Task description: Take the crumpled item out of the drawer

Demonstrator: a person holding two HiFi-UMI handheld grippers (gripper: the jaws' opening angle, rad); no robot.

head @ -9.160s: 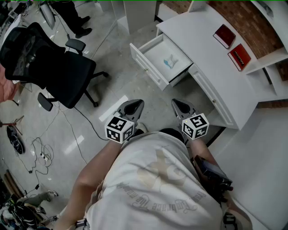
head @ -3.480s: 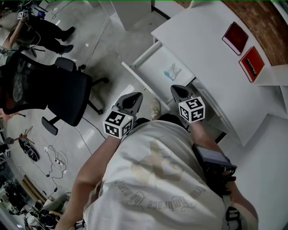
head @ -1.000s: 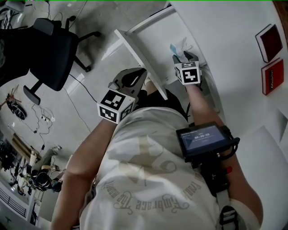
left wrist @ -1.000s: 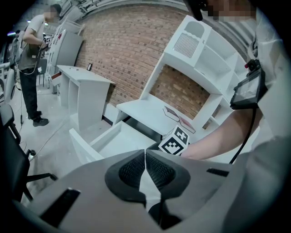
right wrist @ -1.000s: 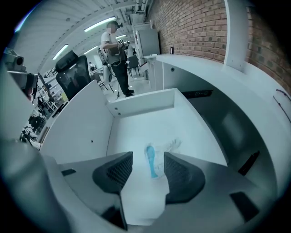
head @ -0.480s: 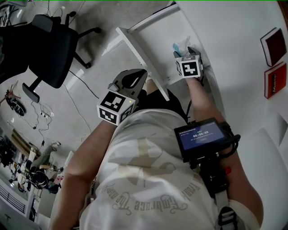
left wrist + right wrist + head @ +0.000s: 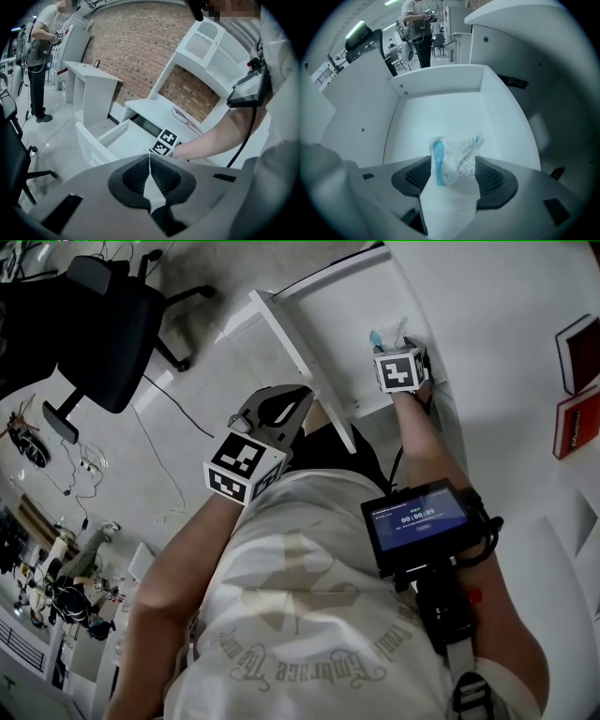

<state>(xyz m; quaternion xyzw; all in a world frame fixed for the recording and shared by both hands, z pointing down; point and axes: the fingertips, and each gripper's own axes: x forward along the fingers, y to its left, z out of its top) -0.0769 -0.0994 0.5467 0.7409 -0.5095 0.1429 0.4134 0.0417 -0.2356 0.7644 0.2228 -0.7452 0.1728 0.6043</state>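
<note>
Drawer (image 7: 440, 89): wrapper (image 7: 457, 154) upright between right gripper (image 7: 453, 165) jaws, opening.

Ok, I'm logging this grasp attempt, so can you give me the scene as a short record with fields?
drawer: open, pulled out of the white desk
crumpled wrapper: lying on the drawer floor, between the jaws of the right gripper
right gripper: inside the drawer, jaws opening, not yet pressing the wrapper
left gripper: shut, empty, held outside the drawer
task: wrapper not yet taken out
</note>
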